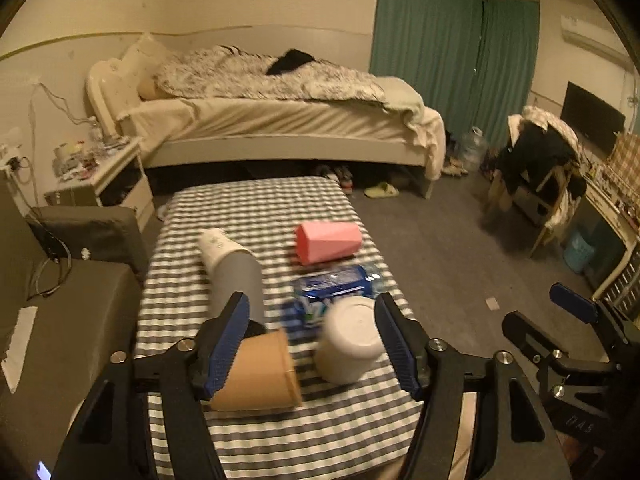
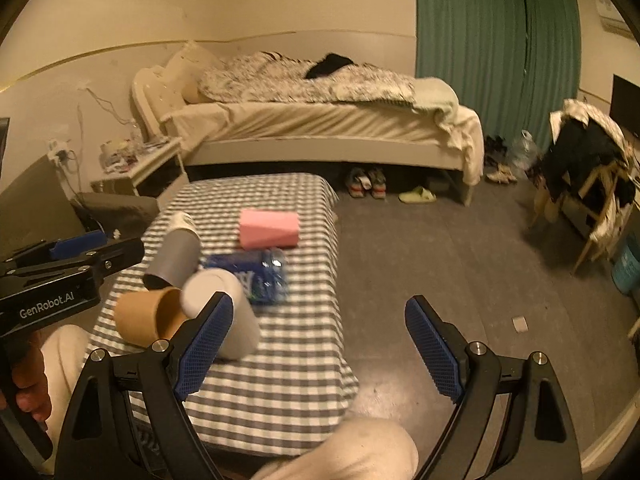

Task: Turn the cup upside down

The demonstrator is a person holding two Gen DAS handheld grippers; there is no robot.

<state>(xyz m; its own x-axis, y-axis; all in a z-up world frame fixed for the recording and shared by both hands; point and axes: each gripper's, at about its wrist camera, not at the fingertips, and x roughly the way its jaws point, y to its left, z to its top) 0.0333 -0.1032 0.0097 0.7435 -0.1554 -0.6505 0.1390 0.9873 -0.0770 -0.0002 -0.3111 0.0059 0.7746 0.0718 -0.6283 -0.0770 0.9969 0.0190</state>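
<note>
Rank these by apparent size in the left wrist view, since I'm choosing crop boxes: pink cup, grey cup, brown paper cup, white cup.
1. brown paper cup, though it lies nearest the camera
2. grey cup
3. white cup, close to the grey one, so that order is unsure
4. pink cup, farthest away

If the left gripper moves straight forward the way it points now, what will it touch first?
Most likely the white cup, which sits upside down between the open jaws of the left gripper, close to the right one. The brown paper cup lies on its side by the left jaw and might be brushed too; depth is unclear.
</note>
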